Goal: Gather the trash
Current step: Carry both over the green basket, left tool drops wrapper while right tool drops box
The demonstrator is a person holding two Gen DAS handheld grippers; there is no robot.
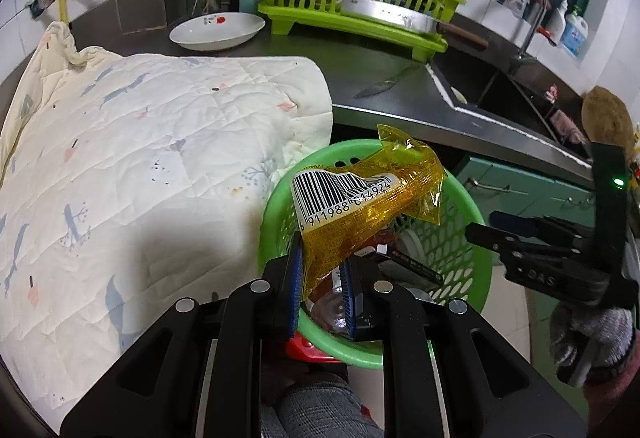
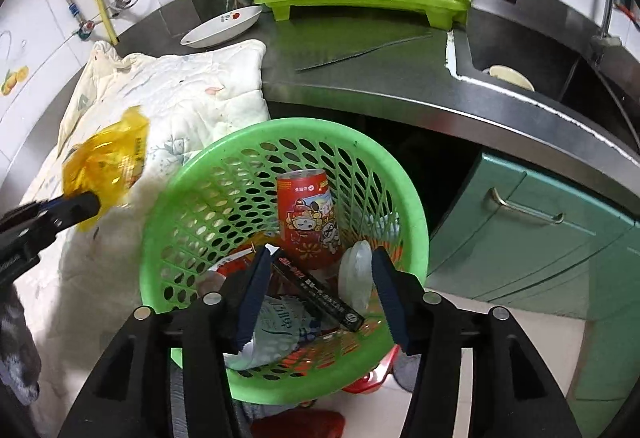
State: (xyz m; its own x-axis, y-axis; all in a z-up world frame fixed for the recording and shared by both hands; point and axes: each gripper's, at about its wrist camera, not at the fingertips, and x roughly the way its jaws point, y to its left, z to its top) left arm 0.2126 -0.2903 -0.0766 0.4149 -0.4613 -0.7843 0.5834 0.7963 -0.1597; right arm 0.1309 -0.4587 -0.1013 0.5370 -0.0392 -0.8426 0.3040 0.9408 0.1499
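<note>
The left gripper (image 1: pixel 322 270) pinches a yellow wrapper (image 1: pixel 368 194) above the green basket's (image 2: pixel 416 214) rim by the counter (image 2: pixel 360 78) edge, while the right gripper (image 2: pixel 320 294) gapes empty over it.

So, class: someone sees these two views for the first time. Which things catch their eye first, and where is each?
The crinkled yellow plastic wrapper with a barcode, pinched in the left gripper, hangs over the round green perforated basket. Inside stands a red printed can, beneath the open right gripper.
</note>
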